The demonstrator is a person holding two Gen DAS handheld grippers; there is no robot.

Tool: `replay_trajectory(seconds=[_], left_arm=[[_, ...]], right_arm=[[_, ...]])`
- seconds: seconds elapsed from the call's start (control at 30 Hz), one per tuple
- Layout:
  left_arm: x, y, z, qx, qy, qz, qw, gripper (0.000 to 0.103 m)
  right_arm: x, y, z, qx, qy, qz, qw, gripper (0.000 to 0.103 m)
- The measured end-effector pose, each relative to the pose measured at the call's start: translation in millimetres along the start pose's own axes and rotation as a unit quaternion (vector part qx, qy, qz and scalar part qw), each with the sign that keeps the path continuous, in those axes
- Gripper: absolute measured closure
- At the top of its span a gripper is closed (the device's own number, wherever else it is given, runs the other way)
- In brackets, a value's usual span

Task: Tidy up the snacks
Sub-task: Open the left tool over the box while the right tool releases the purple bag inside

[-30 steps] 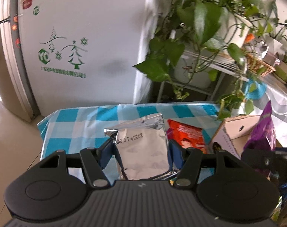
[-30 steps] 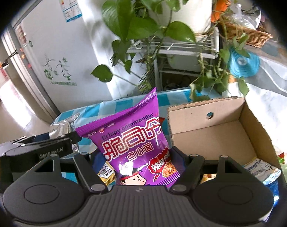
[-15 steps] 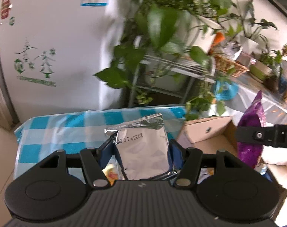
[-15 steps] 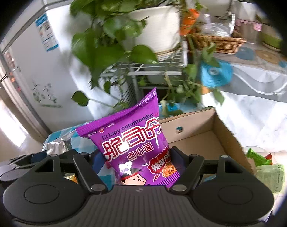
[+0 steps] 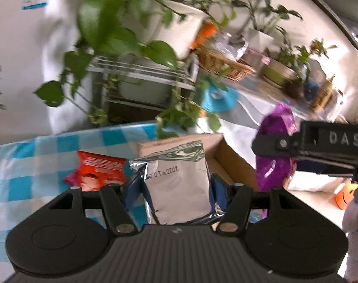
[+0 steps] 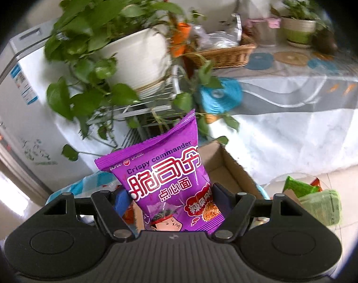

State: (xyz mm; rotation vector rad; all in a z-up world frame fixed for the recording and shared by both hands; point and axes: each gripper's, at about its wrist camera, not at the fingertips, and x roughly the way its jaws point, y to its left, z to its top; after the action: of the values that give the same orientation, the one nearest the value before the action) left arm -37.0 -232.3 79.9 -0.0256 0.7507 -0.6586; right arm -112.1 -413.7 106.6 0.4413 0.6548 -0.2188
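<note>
While each claw grips, cardboard box (image 5: 235, 165) waits

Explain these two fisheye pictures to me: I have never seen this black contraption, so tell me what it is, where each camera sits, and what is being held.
There is no robot. A person holds a two-finger gripper in each hand, and each carries a camera looking forward along its fingers. The black shell at the bottom of each picture is the tool itself.

In the left wrist view, the left gripper clamps a silver foil packet. Beyond it, a red snack packet lies on the blue checked tablecloth beside an open cardboard box.

In the right wrist view, the right gripper clamps a purple noodle snack bag, with the box behind it.
</note>
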Motion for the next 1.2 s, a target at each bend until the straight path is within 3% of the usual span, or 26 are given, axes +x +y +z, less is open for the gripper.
replay_trajectory(seconds=[0.47, 0.53, 0.6, 1.2], left_arm=[[28.1, -35.6, -9.4, 0.012, 0.034, -0.045, 0.9983, 0.039], [26.8, -37.7, -9.2, 0.013, 0.034, -0.053, 0.9980, 0.029], [23.2, -38.4, -8.8, 0.015, 0.028, -0.051, 0.9982, 0.019], [0.1, 1.9, 2.3, 0.020, 0.013, -0.021, 0.9995, 0.018]], right_arm=[[3.0, -24.1, 2.3, 0.045, -0.003, -0.020, 0.999, 0.025], [3.5, -26.6, 2.4, 0.054, -0.005, -0.024, 0.998, 0.025], [1.8, -28.4, 2.9, 0.063, -0.009, -0.021, 0.998, 0.021], [1.8, -19.9, 3.6, 0.059, -0.012, -0.001, 0.998, 0.017]])
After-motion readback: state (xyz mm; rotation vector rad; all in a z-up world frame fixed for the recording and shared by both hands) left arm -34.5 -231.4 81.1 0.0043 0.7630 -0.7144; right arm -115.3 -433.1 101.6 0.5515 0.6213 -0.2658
